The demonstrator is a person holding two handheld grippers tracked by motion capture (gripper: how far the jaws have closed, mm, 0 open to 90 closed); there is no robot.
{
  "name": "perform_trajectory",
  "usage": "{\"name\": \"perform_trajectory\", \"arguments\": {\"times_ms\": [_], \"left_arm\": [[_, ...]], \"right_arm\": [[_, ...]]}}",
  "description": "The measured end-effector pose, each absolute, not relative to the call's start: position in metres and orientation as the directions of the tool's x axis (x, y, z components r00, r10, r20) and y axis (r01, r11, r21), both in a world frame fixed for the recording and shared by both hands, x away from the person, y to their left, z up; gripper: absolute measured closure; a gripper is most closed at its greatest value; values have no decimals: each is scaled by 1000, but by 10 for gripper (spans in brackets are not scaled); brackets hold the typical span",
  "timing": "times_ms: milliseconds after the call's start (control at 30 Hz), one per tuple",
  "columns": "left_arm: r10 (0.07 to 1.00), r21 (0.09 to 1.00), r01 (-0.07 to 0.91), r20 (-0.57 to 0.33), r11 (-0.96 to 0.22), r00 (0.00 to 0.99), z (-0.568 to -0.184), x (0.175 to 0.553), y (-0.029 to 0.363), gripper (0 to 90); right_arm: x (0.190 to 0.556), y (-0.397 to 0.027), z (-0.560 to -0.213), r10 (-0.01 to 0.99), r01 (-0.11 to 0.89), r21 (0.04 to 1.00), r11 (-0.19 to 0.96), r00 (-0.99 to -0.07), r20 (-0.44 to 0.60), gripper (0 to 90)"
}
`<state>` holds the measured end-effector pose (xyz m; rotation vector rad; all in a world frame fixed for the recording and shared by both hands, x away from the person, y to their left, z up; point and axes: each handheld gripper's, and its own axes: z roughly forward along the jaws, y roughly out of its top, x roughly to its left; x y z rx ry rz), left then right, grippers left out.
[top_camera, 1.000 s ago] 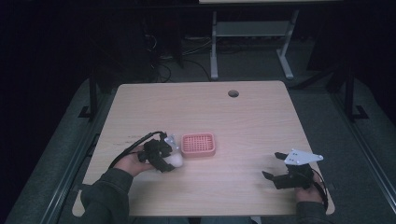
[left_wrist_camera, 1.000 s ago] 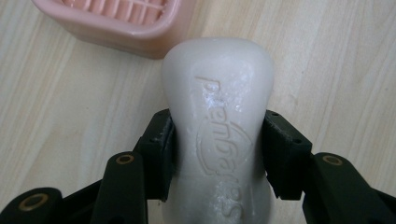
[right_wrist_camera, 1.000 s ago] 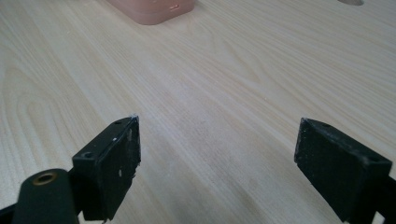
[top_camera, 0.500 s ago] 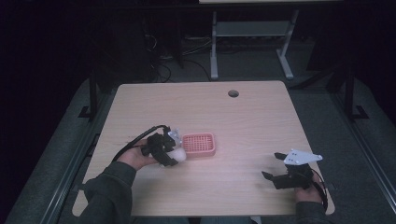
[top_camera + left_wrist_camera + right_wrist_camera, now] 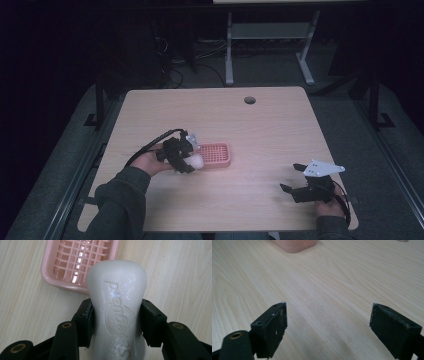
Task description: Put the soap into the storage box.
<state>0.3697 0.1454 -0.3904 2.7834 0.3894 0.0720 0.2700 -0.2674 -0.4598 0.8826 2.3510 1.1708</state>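
Left claw [image 5: 116, 322] is gripping the waist of an off-white embossed soap bar [image 5: 117, 305] | hovering at 7 o'clock of pink slatted plastic dish [image 5: 75, 262] | rigid, likely slippery | right claw [image 5: 328, 332] is gaping, empty, over light wooden tabletop [image 5: 332, 285]

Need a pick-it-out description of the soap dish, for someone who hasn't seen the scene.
On the light wooden table, look left of centre, just beyond the left hand-held gripper, which grips a white soap bar. The dish lies flat there: a small pink rectangular tray with rounded corners and a slotted grid floor, the table's only coloured thing.

A dim lab: bare desk [image 5: 280, 130], floor cables [image 5: 175, 60] (tangled), metal stand [image 5: 270, 45].
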Motion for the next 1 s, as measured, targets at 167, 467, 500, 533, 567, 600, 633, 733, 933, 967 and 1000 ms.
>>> {"name": "perform_trajectory", "arguments": {"times_ms": [167, 467, 500, 533, 567, 600, 633, 733, 933, 967, 1000], "left_arm": [[272, 324, 258, 0, -910, 962, -389, 372, 142, 494], [264, 322, 249, 4, -914, 964, -388, 378, 136, 494], [266, 320, 251, 4, -913, 964, -388, 378, 135, 494], [264, 324, 249, 2, -913, 964, -387, 380, 135, 495], [265, 325, 251, -1, -912, 964, -387, 380, 135, 495], [268, 330, 253, 0, -910, 963, -387, 381, 134, 494], [268, 328, 252, 2, -910, 963, -387, 381, 134, 494], [264, 326, 249, 3, -912, 965, -387, 383, 131, 494], [254, 318, 238, 7, -917, 967, -384, 388, 125, 494], [254, 322, 238, 6, -916, 967, -384, 389, 124, 495], [254, 324, 239, 3, -915, 967, -383, 390, 123, 494]], "right_arm": [[270, -267, -460, 676, 368, 808, 460, -736, -50, 138], [270, -267, -459, 676, 369, 810, 455, -735, -45, 138], [270, -267, -459, 676, 369, 810, 456, -735, -46, 138], [270, -267, -459, 676, 368, 811, 455, -735, -46, 138], [269, -267, -459, 676, 368, 811, 454, -735, -45, 138], [269, -267, -459, 676, 368, 812, 452, -735, -43, 138], [269, -267, -459, 676, 367, 812, 454, -736, -45, 138], [269, -267, -459, 678, 371, 814, 447, -734, -38, 138], [269, -267, -459, 673, 362, 813, 456, -738, -49, 138], [269, -267, -459, 673, 362, 813, 455, -738, -49, 138], [269, -267, -459, 673, 361, 814, 455, -738, -49, 138]]}}
